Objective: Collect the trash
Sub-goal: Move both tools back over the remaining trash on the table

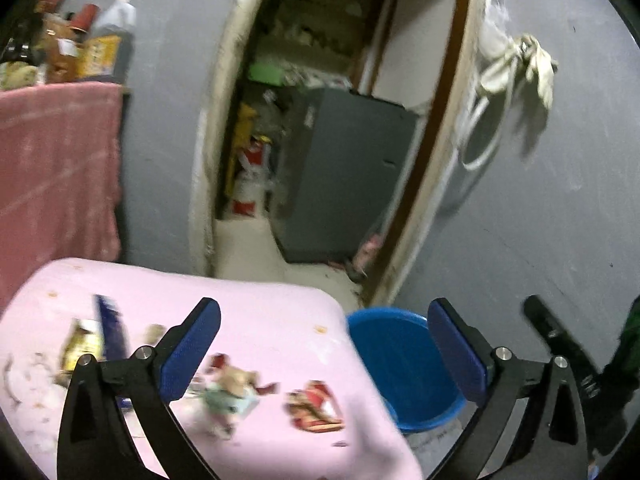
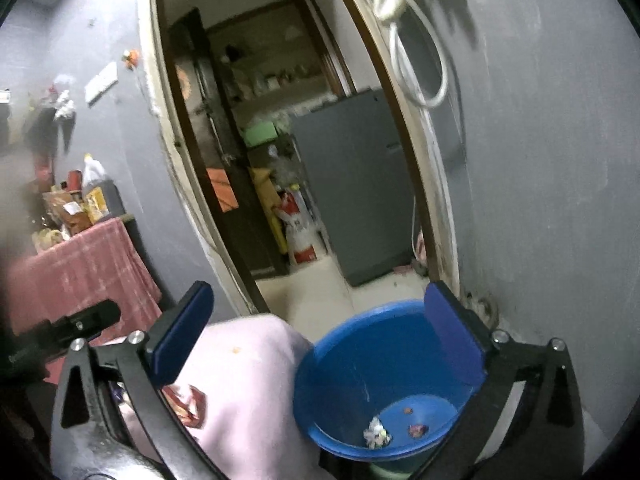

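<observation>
Right wrist view: both grippers (image 2: 316, 332) (image 1: 324, 344) gape empty, blue bucket (image 2: 352, 368) at five o'clock holds few scraps, wrappers (image 1: 316, 404) remain on pink table (image 1: 272, 312).

We see a pale pink cloth-covered table (image 1: 260, 312) strewn with litter.
On it we find a red-and-white crumpled wrapper (image 1: 316, 406), a mint-green and tan crumpled scrap (image 1: 230, 394), a yellow-labelled packet (image 1: 82, 346) and a dark blue flat pack (image 1: 110, 326); a round blue plastic basin (image 2: 360, 372) sits just beside the table's edge.
</observation>
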The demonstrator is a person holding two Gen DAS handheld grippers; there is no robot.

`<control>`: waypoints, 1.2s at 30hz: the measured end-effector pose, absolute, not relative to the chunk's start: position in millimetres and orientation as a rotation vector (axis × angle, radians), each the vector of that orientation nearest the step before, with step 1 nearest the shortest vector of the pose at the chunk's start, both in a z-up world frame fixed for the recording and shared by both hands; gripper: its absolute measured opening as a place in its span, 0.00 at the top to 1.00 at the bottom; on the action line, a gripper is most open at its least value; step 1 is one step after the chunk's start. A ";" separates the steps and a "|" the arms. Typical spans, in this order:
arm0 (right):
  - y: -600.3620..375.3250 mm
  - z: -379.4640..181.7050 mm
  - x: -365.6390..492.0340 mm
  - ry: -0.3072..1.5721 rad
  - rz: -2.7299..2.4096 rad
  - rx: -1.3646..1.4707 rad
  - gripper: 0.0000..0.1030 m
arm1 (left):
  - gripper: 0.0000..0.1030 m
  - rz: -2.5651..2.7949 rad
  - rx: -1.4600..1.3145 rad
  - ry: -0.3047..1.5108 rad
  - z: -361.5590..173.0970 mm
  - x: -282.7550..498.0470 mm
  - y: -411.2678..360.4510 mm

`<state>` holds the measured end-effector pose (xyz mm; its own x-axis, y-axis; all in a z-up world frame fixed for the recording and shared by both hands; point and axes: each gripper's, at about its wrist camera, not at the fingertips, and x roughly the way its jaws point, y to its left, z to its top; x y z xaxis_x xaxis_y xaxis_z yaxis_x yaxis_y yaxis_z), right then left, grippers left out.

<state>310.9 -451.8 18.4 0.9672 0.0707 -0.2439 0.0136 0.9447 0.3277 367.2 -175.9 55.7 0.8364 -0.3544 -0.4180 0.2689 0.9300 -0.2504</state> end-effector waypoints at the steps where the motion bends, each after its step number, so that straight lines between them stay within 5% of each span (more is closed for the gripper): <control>1: -448.5 24.0 307.1 0.241 0.033 0.326 0.00 | 0.02 -0.315 -0.190 0.462 59.2 363.8 -167.6; 21: -344.0 100.3 249.0 0.075 0.169 0.193 0.00 | 0.01 -0.174 -0.140 0.242 102.7 274.7 -67.7; 36: -260.8 82.2 244.7 0.084 0.364 0.053 0.00 | 0.01 -0.138 -0.114 0.217 83.8 244.9 -3.7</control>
